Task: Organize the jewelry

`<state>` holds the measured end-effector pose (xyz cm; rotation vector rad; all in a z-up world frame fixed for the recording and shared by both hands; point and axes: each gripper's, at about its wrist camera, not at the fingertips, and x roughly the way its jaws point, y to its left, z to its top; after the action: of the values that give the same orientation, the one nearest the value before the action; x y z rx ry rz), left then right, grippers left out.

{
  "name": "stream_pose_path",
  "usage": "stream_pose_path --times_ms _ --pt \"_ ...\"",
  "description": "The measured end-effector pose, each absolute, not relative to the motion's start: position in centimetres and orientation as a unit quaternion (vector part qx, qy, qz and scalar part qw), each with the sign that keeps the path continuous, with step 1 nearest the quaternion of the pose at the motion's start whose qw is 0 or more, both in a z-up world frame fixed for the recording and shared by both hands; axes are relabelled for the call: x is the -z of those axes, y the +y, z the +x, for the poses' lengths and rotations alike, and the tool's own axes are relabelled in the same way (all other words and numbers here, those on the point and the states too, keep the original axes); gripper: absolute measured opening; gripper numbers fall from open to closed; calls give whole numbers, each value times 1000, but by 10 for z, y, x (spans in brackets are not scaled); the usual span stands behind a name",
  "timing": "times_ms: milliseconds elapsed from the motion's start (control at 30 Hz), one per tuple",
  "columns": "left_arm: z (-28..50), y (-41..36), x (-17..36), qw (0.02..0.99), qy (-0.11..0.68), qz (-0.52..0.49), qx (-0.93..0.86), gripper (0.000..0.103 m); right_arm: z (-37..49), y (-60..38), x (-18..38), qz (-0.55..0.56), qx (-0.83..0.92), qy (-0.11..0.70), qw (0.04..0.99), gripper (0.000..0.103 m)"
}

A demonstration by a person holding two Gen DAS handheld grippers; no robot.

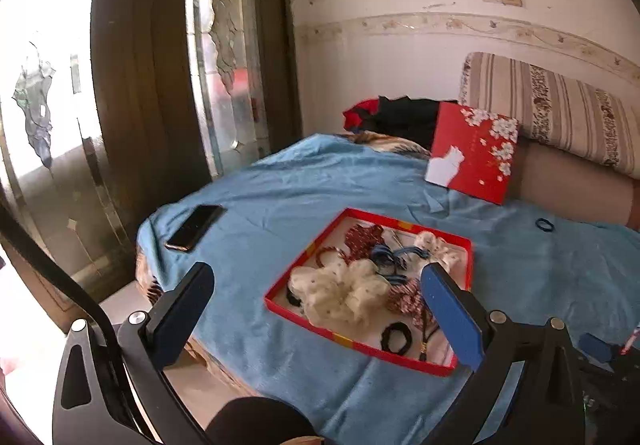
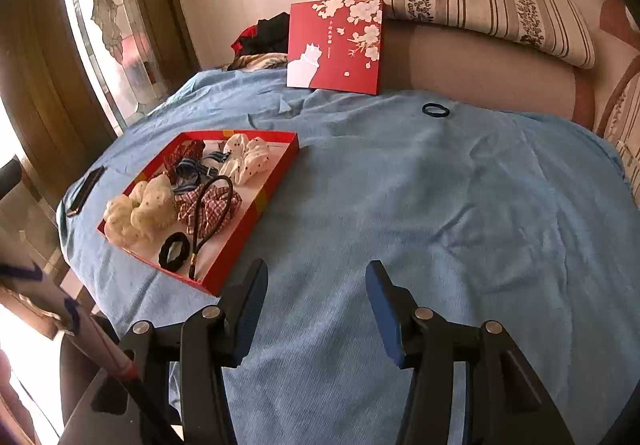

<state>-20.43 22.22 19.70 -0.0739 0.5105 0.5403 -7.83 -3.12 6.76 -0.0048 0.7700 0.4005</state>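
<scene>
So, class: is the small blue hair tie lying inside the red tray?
No, the blue hair tie lies alone on the blue blanket, apart from the red tray.

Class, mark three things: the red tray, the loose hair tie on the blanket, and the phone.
red tray (image 2: pixel 256 205), right wrist view, on its right wall.
loose hair tie (image 2: pixel 435 110), right wrist view, on its ring.
phone (image 1: pixel 196 226), left wrist view, on its screen.

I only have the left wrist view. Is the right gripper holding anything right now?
Observer: No. The right gripper is open and empty, over bare blue cloth.
Operator: What's partly hidden in the red tray, near side?
Observer: A black cord loop lies across the plaid scrunchie, its tail beside a black hair tie.
</scene>
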Motion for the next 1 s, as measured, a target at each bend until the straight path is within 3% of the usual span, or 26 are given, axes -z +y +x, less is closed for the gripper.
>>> stream_pose_path --times_ms 400,1000 --pt "-193 231 -164 911 339 -74 -221 103 -86 -7 -71 -51 -179 382 905 61" --pt "-186 249 -141 894 380 -123 -203 103 -89 22 -59 -103 -171 397 896 65"
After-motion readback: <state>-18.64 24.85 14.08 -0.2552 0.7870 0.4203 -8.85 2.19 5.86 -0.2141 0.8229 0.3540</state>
